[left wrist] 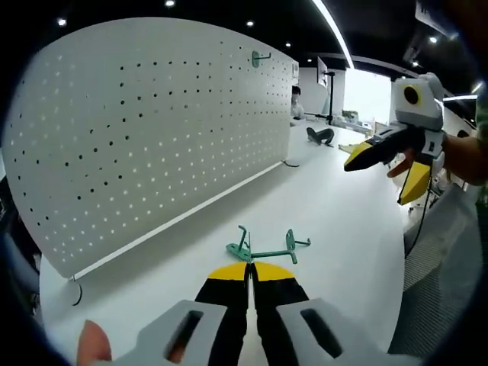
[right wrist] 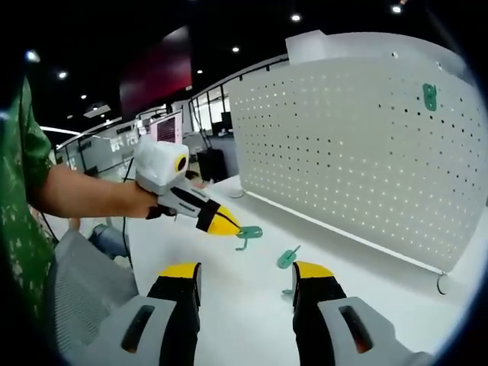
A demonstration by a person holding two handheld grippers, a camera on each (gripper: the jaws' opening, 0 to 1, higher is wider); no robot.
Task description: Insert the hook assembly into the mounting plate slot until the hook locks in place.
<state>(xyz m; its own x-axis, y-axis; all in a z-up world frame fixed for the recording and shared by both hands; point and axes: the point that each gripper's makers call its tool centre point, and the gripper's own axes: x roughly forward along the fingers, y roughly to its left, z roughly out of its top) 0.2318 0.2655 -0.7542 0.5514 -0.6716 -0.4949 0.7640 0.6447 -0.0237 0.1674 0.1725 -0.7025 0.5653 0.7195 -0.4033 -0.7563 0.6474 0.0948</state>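
Two green hooks lie on the white table before the upright pegboard, which carries another green hook. The left gripper, jaws closed and empty, sits just beside them; the right gripper hovers open above. A dark object beyond is too distant to identify.

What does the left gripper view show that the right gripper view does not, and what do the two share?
Left gripper view: the left tool seen from behind, jaws shut, the right tool open above the table, and a dark object far along it. Right gripper view: a green sleeve, a grey chair, and the left tool's tip at one hook. Both: the white pegboard, the mounted hook on it, and two loose hooks on the table.
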